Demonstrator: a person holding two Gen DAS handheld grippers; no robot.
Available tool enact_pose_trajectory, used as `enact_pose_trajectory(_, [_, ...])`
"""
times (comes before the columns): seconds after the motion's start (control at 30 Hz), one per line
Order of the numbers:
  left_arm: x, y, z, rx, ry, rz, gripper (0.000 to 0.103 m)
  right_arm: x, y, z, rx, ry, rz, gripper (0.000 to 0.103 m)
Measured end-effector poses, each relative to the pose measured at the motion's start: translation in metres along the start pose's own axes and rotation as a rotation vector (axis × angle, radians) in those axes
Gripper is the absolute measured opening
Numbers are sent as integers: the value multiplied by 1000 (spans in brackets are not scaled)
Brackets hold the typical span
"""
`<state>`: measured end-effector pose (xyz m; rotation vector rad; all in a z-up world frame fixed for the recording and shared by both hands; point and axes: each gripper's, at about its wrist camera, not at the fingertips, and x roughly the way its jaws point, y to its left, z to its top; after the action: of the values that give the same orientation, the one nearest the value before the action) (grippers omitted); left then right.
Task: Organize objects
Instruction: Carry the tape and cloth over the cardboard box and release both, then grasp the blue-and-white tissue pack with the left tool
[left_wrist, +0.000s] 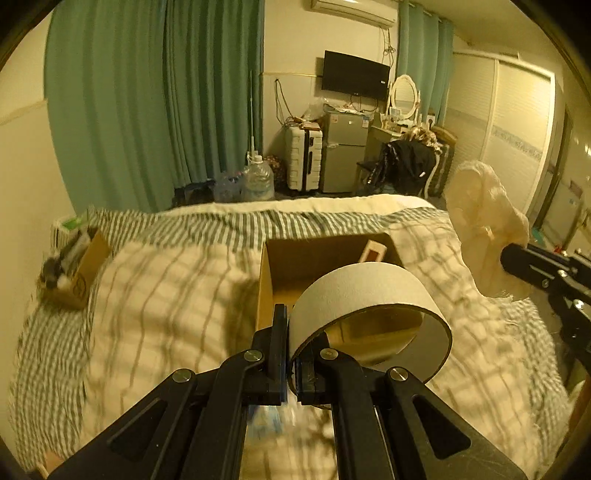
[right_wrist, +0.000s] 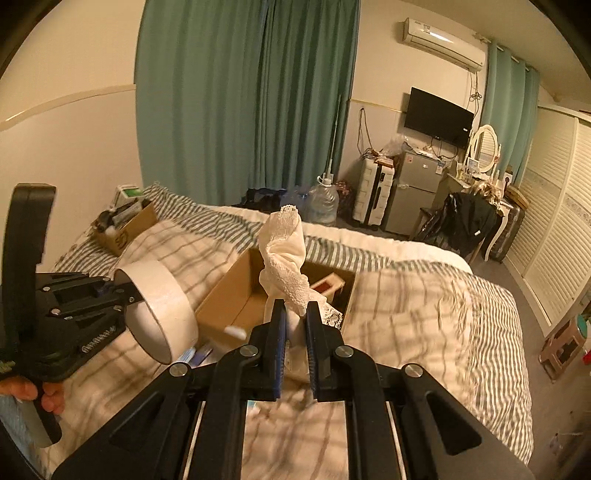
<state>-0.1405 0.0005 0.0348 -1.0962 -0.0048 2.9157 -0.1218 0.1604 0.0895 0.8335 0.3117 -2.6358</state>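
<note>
In the lower centre of the left wrist view, the left gripper (left_wrist: 291, 347) has its fingers clamped on the wall of a roll of tape (left_wrist: 369, 314), held above an open cardboard box (left_wrist: 266, 280) on a bed (left_wrist: 166, 295) with a checked cover. At centre of the right wrist view, the right gripper (right_wrist: 295, 332) pinches a white lace cloth (right_wrist: 286, 258) over the same box, and a second box (right_wrist: 125, 229) of items sits at upper left.
</note>
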Motion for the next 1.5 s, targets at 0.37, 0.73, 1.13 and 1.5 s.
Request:
enact_pose_trajectory(0.37, [120, -4, 20, 2, 113, 10, 3, 118, -16, 0, -6, 117, 40, 9])
enact_pose_trajectory(0.73, [182, -8, 4, 0, 220, -36, 6, 179, -28, -36, 26, 195, 117, 12])
enact_pose_trajectory(1.13, [126, -14, 6, 61, 193, -30, 81, 124, -37, -19, 79, 101, 67, 59])
enact_pose_trajectory(1.5, [18, -4, 20, 41, 39, -19, 98, 12, -30, -3, 60, -4, -14, 76])
